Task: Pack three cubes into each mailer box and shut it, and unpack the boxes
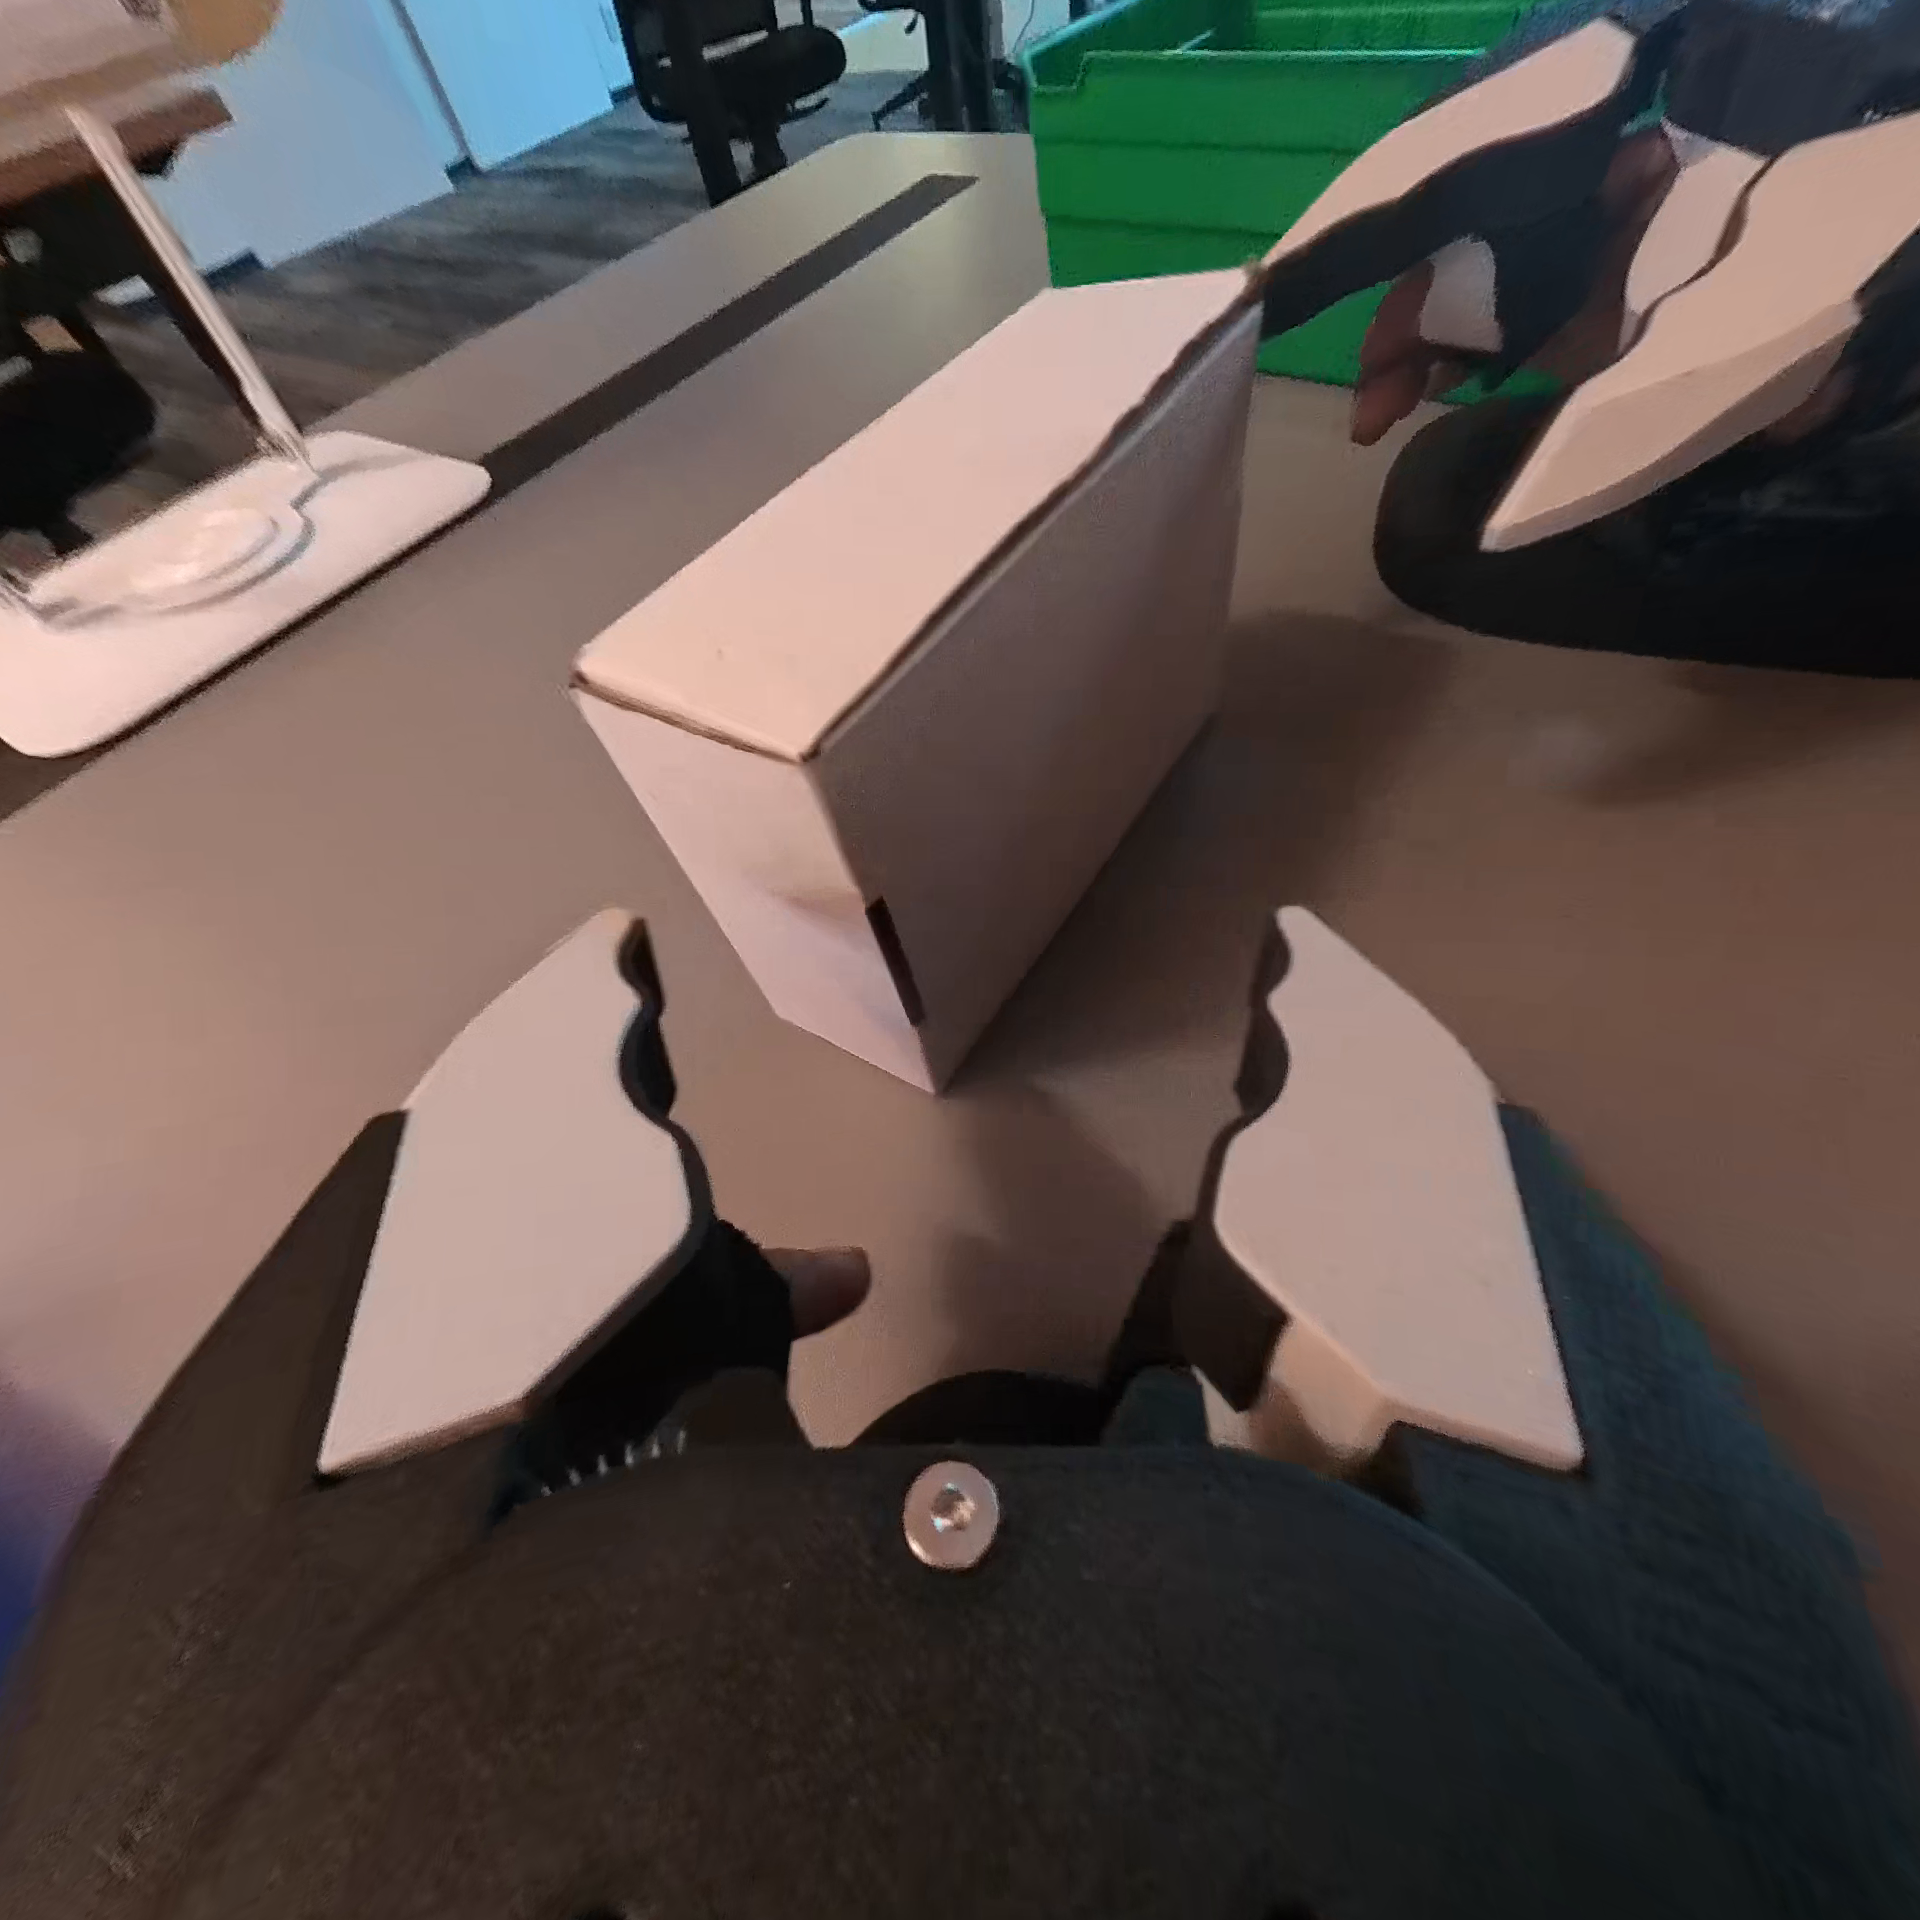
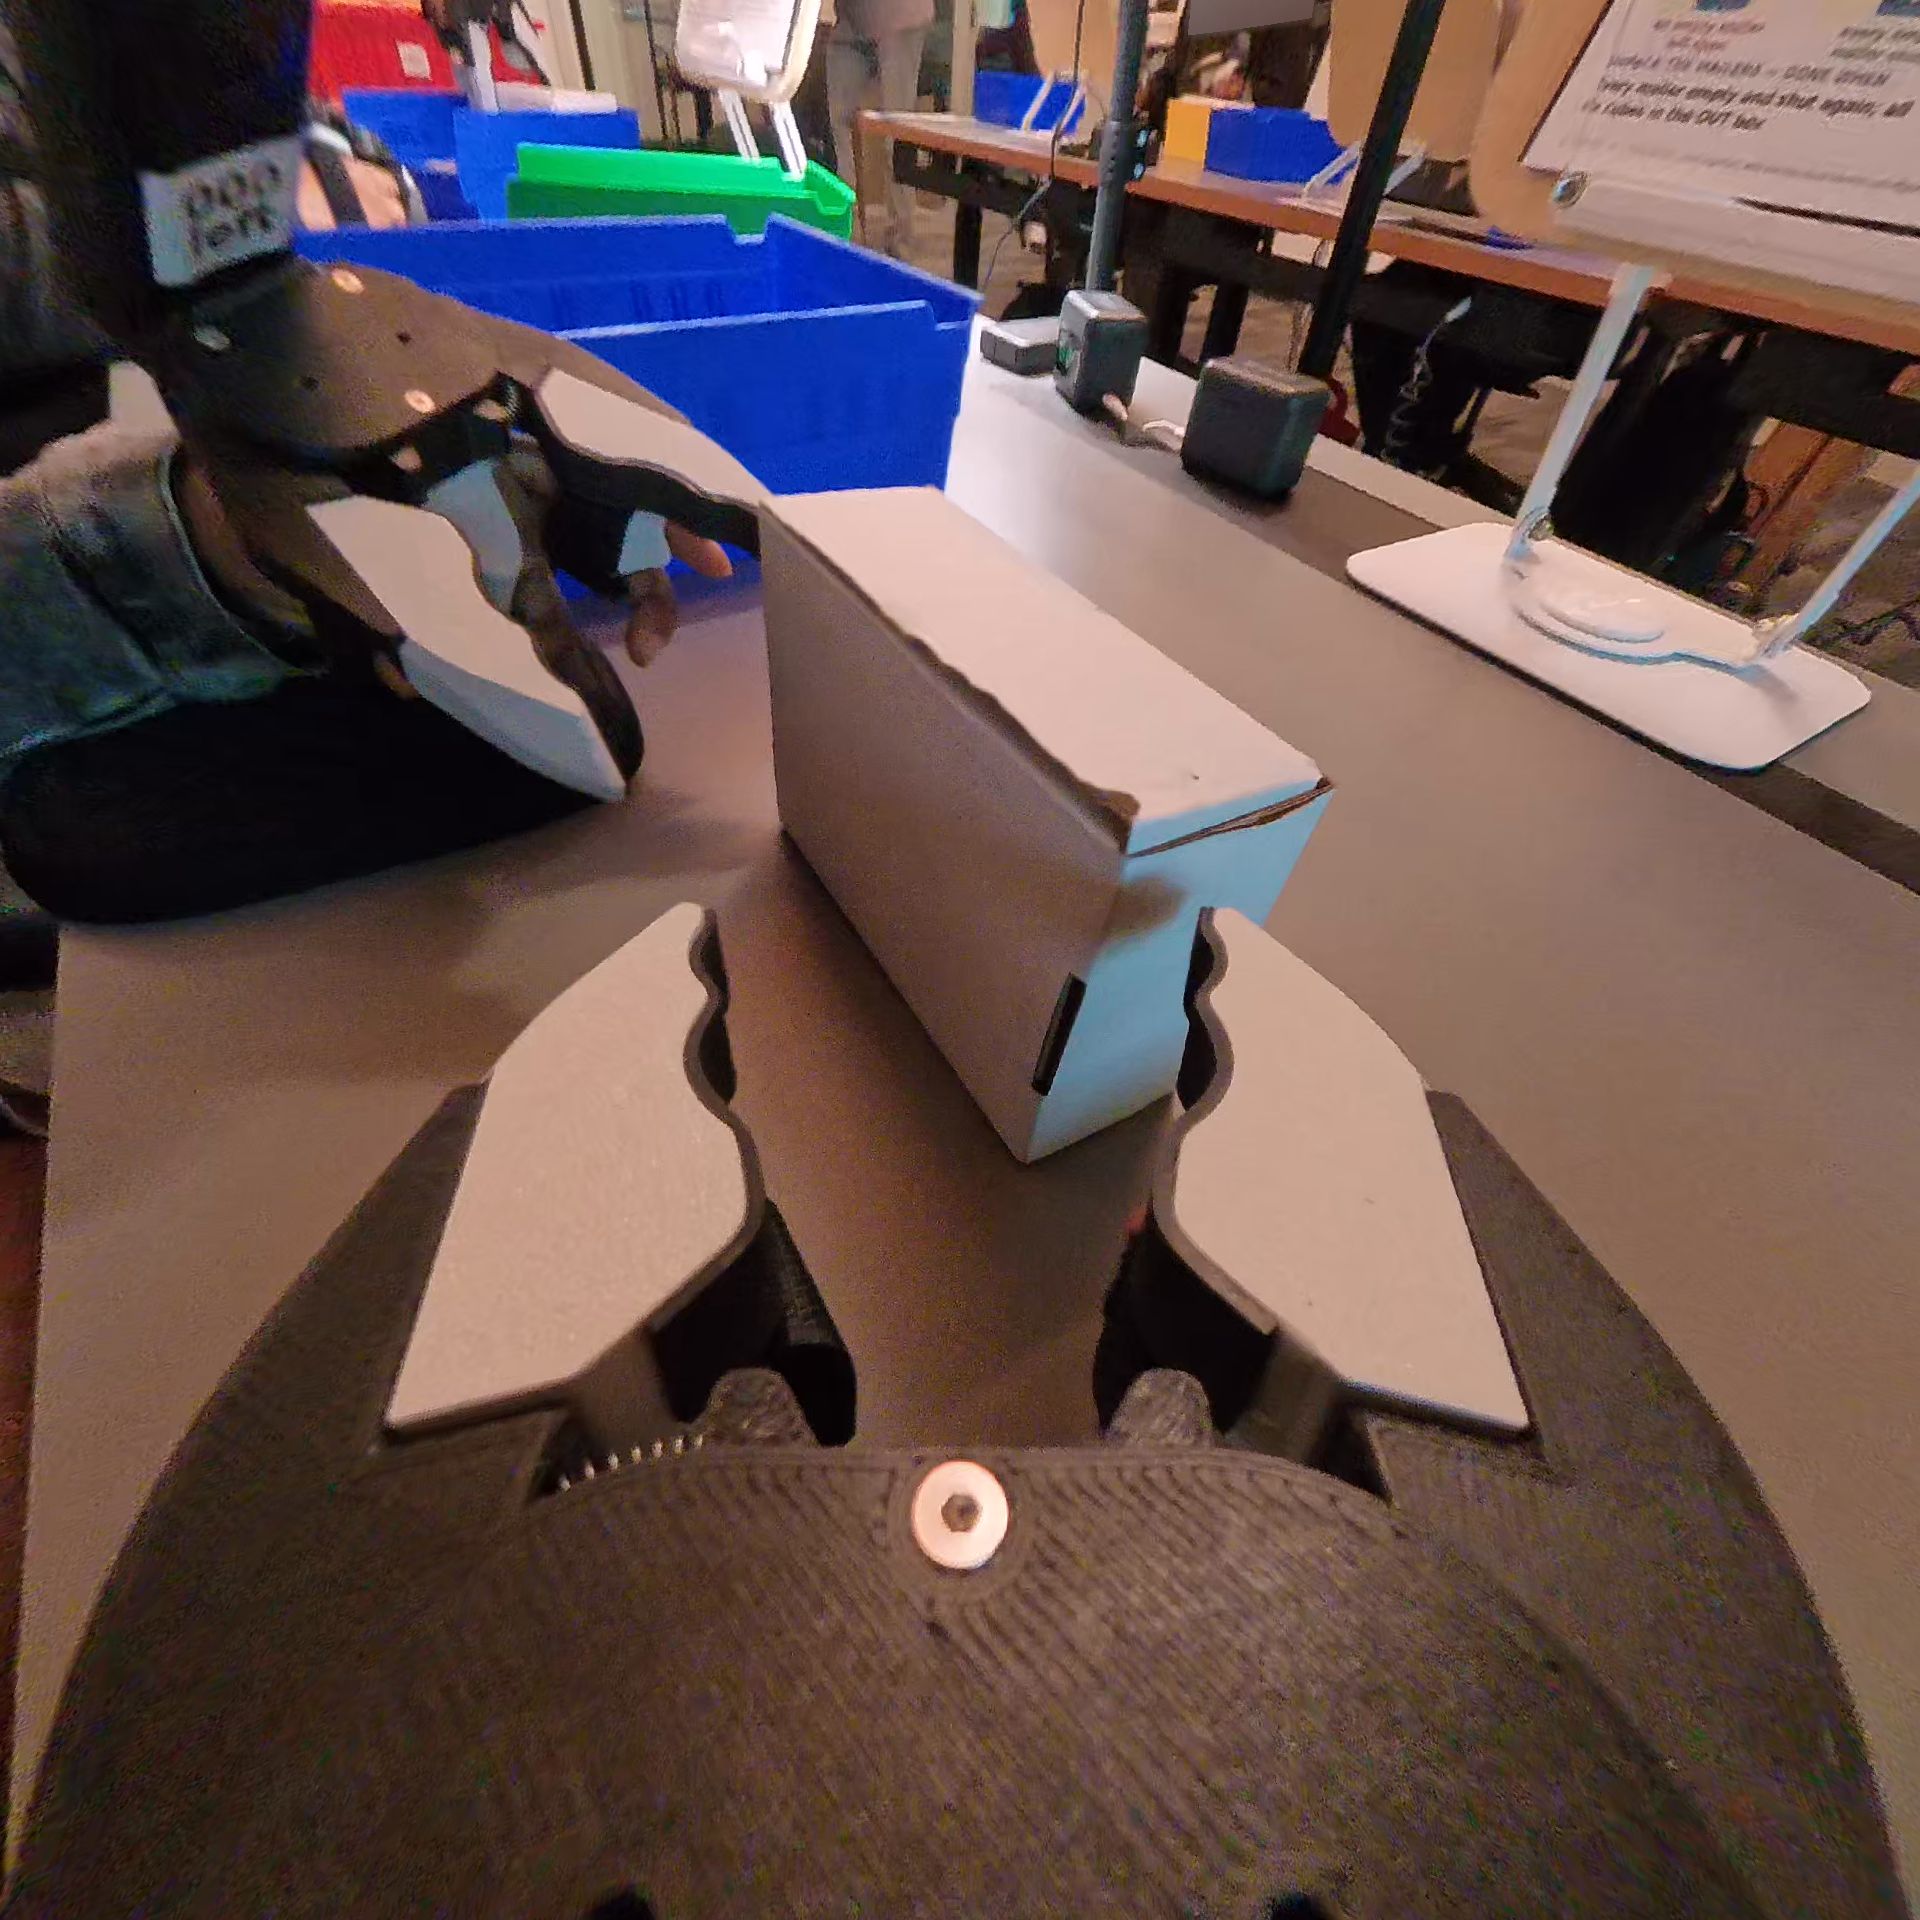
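A shut white mailer box [image 1: 935, 644] stands on the grey table [image 1: 260, 987], its ends pointing at the two grippers. My left gripper [image 1: 951, 935] is open and empty, its fingertips just short of the box's near corner. My right gripper [image 2: 956, 925] is open and empty; the box's [image 2: 935, 810] near end sits between its fingertips, the right finger [image 2: 1309, 1174] overlapping the end face. From each view the other gripper shows open at the box's far end: the right one [image 1: 1377, 410] and the left one [image 2: 691, 655], each with one fingertip at the box's top far corner. No cubes are in view.
A green bin [image 1: 1195, 156] stands behind the box in the left wrist view, and blue bins [image 2: 727, 343] in the right wrist view. A white sign stand [image 2: 1610, 644] and small black devices [image 2: 1252, 426] sit on the adjoining table. The stand also shows in the left wrist view [image 1: 208, 582].
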`<state>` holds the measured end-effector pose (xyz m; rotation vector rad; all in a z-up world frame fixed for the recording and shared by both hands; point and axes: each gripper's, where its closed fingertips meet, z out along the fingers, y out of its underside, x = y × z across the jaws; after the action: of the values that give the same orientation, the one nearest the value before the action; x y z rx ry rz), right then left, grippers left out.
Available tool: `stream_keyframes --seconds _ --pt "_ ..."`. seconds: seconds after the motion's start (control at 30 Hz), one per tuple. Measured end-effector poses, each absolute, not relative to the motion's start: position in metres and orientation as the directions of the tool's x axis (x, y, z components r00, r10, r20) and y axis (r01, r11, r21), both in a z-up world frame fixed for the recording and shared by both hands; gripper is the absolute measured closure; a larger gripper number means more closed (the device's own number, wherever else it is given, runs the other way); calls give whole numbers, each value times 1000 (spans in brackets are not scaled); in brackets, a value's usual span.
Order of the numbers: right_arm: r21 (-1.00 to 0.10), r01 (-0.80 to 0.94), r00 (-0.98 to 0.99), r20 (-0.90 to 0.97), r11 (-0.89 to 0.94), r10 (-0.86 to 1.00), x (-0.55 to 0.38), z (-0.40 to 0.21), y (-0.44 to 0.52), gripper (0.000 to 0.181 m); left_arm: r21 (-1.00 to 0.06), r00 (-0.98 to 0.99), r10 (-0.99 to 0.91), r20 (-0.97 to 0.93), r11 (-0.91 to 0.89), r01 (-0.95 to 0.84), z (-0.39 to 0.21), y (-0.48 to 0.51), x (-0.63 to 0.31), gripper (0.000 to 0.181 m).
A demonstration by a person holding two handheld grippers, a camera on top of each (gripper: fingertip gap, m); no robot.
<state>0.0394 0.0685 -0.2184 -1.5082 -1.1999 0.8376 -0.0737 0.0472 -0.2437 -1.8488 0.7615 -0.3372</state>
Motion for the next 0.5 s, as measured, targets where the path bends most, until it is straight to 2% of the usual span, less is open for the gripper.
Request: stream_keyframes --seconds 0.03,0.13,0.23,0.37,0.43,0.5 --pt "-966 257 273 51 -22 961 40 -216 69 96 -910 758 -646 -89 -256 -325 -243 49 -74 67" --pt "-973 231 273 56 -9 960 40 -212 71 91 -935 773 -631 -66 -230 -268 -232 64 -79 57" --pt "-972 235 251 73 13 965 40 -204 68 90 -958 749 -661 -52 -179 -224 -221 74 -74 56" --pt "-959 280 172 78 27 982 37 -188 59 88 -947 707 -707 -39 -200 -252 -232 81 -69 56" --pt "-945 319 125 114 69 986 33 -179 56 85 -947 689 -720 -85 -157 -281 -233 86 -67 54" --pt "-922 362 85 182 139 980 29 -171 56 87 -948 629 -768 -122 -98 -303 -239 86 -59 59"
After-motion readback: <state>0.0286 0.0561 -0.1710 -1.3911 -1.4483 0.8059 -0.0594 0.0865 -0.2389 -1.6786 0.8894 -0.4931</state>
